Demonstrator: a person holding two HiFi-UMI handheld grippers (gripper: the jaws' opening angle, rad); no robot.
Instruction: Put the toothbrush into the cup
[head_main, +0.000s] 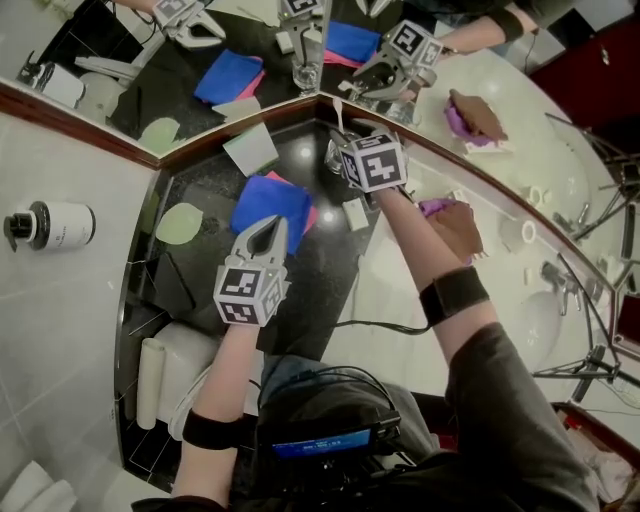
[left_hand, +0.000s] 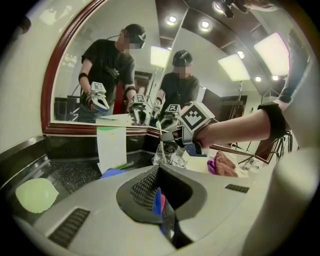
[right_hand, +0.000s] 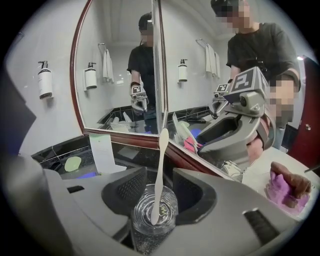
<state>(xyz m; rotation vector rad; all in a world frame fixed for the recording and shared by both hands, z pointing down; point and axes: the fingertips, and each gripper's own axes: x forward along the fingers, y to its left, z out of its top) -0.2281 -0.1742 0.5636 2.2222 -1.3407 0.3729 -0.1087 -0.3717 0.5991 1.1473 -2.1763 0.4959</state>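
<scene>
Toothbrush (right_hand: 160, 172) stands head-up in the glass cup (right_hand: 154, 216) on the counter (head_main: 205, 280); right gripper (right_hand: 159, 194) jaws apart either side, not pressing; left gripper (left_hand: 161, 200) jaws closed, empty; risk: a jaw clipping the handle on withdrawal could tip the cup.

Two grey grippers, the left gripper (head_main: 266, 232) at centre and the right gripper (head_main: 345, 150) above it, each carry a black-and-white marker cube (head_main: 375, 162). Black wristbands (head_main: 455, 293), dark sleeves (head_main: 520, 400) – black cable (head_main: 380, 325) at lower centre.
</scene>
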